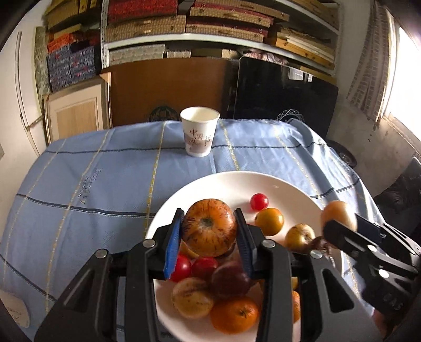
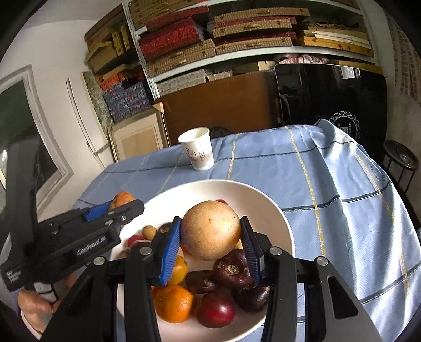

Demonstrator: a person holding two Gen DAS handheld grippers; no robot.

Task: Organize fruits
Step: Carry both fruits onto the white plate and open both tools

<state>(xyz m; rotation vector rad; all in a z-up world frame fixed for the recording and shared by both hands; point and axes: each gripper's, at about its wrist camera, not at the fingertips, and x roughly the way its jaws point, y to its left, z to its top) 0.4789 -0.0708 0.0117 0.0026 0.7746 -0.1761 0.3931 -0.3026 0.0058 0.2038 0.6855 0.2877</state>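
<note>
My left gripper is shut on a streaked orange fruit, held above the white plate. In the right wrist view the same gripper shows at the left with that fruit at its tip. My right gripper is shut on a round tan fruit over the plate; from the left wrist view this gripper and its fruit are blurred at the right. On the plate lie cherry tomatoes, a yellow fruit, a mandarin, dark chestnut-like fruits and a red plum.
A paper cup stands upright on the blue checked tablecloth beyond the plate. Shelves of boxes, a brown board and a black panel rise behind the table. A hand grips the left gripper's handle.
</note>
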